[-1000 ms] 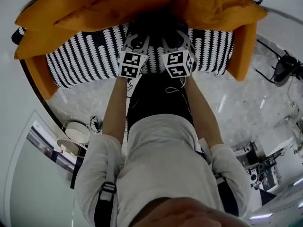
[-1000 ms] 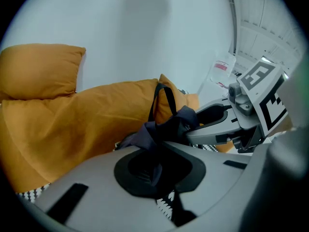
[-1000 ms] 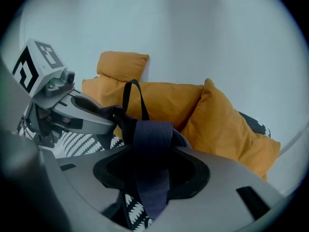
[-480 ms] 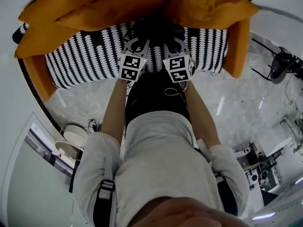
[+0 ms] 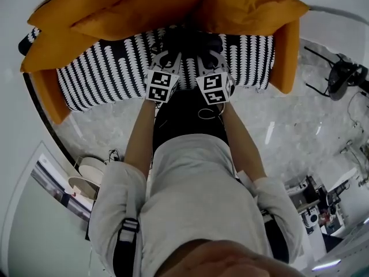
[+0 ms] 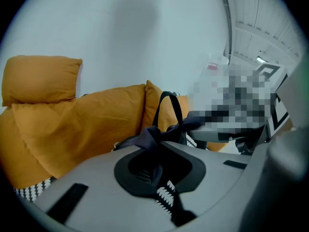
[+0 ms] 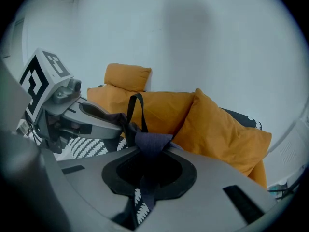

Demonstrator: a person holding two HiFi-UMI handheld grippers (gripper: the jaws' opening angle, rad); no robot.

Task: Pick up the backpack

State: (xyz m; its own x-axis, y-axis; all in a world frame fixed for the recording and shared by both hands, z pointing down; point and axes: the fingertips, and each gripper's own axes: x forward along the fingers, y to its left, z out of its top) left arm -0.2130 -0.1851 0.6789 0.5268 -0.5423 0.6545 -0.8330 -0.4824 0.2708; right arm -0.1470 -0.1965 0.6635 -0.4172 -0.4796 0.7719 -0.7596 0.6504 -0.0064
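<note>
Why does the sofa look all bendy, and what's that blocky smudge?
Head view: the wide lens curves the black-and-white patterned sofa. Left gripper view: the blocky patch is a mosaic added afterwards. Right gripper view: black corners ring a round picture; the orange fabric cushion looks clear.

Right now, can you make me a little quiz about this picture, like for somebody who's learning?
1. True or false: the cushions on the sofa are blue.
2. What does the left gripper pinch? A) a cushion B) a backpack strap C) nothing
3. How many grippers grip the backpack?

Key: 1. False, they are orange. 2. B. 3. Two; the right gripper has just been closing its jaws, with a backpack strap between them.
</note>
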